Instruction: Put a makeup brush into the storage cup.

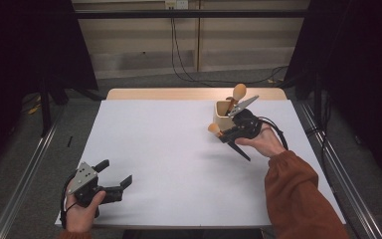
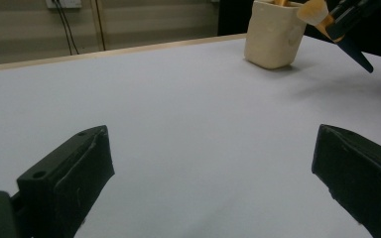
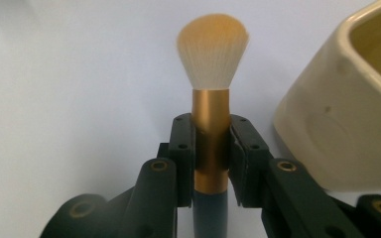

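my right gripper (image 3: 211, 144) is clamped on the gold ferrule of a makeup brush (image 3: 212, 74), bristles ahead of the jaws, dark blue handle trailing back under them. in the high view the brush (image 1: 214, 129) is off the table, bristle head just beside the cream holder (image 1: 221, 119) at the far right, handle tip slanting down toward me. a second brush (image 1: 238, 92) stands head-up in the holder.

my left gripper (image 1: 115, 174) rests at the near left corner of the white table (image 1: 179, 149), jaws spread wide, nothing between them.

risks, as i judge them: the ferrule is smooth and round, so the brush could swivel or slide in the pads if the handle tip knocks the table. bristles sit close to the holder's wall; a careless swing could nudge or tip the holder, or catch the standing brush.

writing: no brand, label or lettering readable on brush, holder or table.
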Demonstrator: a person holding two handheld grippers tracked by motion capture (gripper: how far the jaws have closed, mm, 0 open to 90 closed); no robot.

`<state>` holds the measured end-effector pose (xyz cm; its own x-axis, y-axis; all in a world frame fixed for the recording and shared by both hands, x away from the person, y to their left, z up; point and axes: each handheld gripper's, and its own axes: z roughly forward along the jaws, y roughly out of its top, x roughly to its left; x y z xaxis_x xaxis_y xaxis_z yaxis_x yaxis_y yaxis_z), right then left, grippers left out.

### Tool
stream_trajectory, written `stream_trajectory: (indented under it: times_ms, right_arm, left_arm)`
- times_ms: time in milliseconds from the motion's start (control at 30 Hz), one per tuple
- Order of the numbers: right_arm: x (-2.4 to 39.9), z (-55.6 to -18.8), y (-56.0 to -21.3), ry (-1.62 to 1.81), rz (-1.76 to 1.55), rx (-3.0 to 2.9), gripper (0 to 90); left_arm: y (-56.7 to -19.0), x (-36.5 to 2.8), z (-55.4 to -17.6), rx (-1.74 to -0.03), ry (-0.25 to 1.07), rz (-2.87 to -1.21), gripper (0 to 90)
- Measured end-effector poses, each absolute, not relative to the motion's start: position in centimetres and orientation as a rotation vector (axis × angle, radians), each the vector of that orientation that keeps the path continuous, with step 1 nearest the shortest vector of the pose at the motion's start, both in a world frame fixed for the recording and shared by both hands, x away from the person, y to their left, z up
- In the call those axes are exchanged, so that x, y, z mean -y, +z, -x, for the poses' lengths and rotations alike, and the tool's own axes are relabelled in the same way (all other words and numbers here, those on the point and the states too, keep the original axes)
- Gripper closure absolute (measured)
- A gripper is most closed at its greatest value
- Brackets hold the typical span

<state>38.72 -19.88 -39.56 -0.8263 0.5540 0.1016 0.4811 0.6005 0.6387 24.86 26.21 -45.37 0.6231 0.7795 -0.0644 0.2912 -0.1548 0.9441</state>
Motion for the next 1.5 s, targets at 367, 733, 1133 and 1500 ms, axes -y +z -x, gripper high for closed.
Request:
stream_trajectory:
  times_ms: [367, 733, 1133, 1500]
  right_arm:
    - [20.3, -37.6, -39.5, 1.181, -0.932, -2.572, 74.9]
    - [20.9, -36.5, -39.7, 1.321, -0.972, -2.386, 74.9]
    - [21.6, -35.9, -39.8, 1.473, -0.965, -2.219, 74.9]
    - [22.0, -35.6, -40.2, 1.586, -0.957, -2.093, 74.9]
  left_arm:
    - [-45.4, -26.3, -24.8, -0.872, 0.555, -1.72, 2.3]
    - [-45.3, -26.2, -24.8, -0.875, 0.543, -1.723, 2.4]
    - [-45.4, -26.3, -24.8, -0.883, 0.548, -1.73, 2.5]
    - [-45.3, -26.3, -24.9, -0.882, 0.553, -1.734, 2.5]
